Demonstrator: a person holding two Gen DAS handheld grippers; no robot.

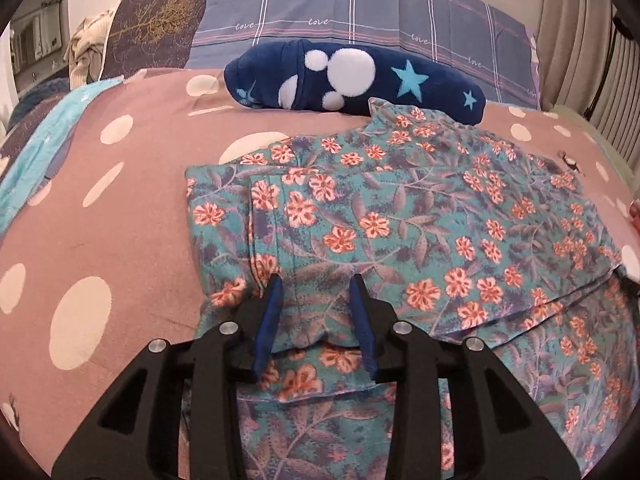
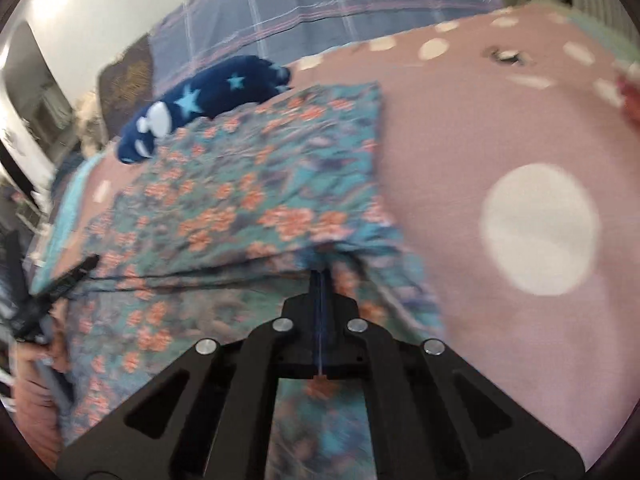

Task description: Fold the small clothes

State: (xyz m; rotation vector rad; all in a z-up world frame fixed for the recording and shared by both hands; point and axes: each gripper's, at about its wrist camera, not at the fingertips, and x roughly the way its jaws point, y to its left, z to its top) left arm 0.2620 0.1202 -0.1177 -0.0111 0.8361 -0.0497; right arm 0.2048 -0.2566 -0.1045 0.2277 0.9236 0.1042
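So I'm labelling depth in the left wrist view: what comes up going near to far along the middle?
Left gripper → floral garment → navy plush → plaid pillow.

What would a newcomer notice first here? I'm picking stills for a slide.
The teal floral garment with orange flowers, spread over the pink polka-dot bedspread, fills the middle. Behind it lies a navy plush pillow with white circles and blue stars. The left gripper hovers with blue fingers apart above the cloth.
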